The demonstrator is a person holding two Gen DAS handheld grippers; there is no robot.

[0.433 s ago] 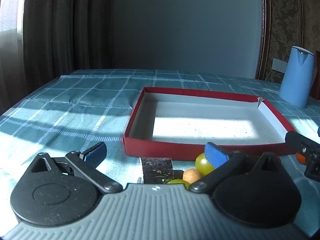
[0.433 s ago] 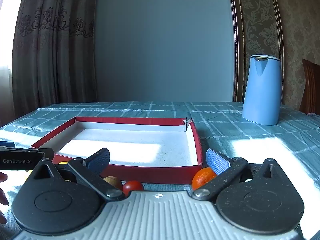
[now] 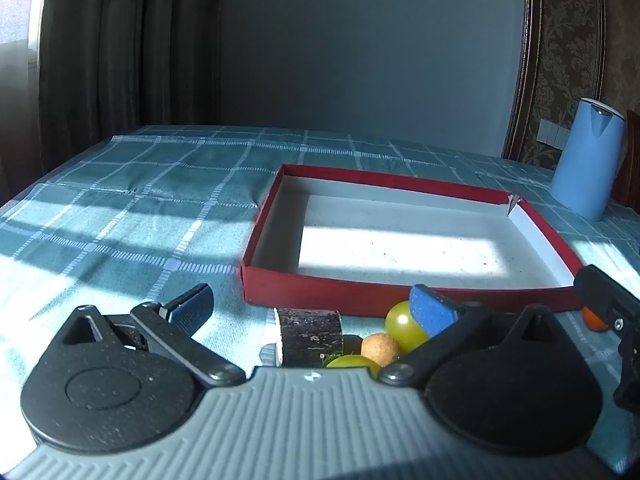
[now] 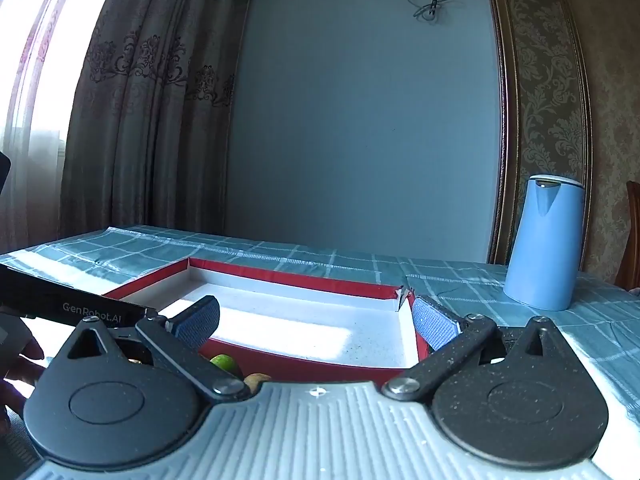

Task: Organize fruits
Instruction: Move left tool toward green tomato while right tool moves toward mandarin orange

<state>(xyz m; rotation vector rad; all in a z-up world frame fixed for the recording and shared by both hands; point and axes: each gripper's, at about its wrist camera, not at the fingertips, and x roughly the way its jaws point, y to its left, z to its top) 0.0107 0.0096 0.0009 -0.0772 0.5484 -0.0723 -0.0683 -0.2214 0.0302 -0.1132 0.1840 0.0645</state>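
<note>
A shallow red box [image 3: 400, 296] with a white, empty inside lies on the checked tablecloth; it also shows in the right wrist view [image 4: 304, 360]. In front of its near wall lie a green fruit [image 3: 402, 326], a second green fruit [image 3: 352, 361], a small tan fruit [image 3: 380, 349] and a dark log piece [image 3: 310, 334]. An orange fruit [image 3: 592, 320] peeks out at the right. My left gripper [image 3: 310, 310] is open above these. My right gripper [image 4: 316, 322] is open over the box's near wall, with a green fruit [image 4: 224, 362] and a tan fruit [image 4: 256, 380] below it.
A blue kettle [image 3: 588, 160] stands at the back right beyond the box, also in the right wrist view [image 4: 544, 240]. The other gripper's black body [image 4: 68, 300] reaches in from the left, and a black part [image 3: 612, 312] from the right. Curtains and a wall lie behind.
My right gripper has lifted and tilted upward, shifting left; the orange and red fruits have dropped out of its view. My left gripper has barely moved.
</note>
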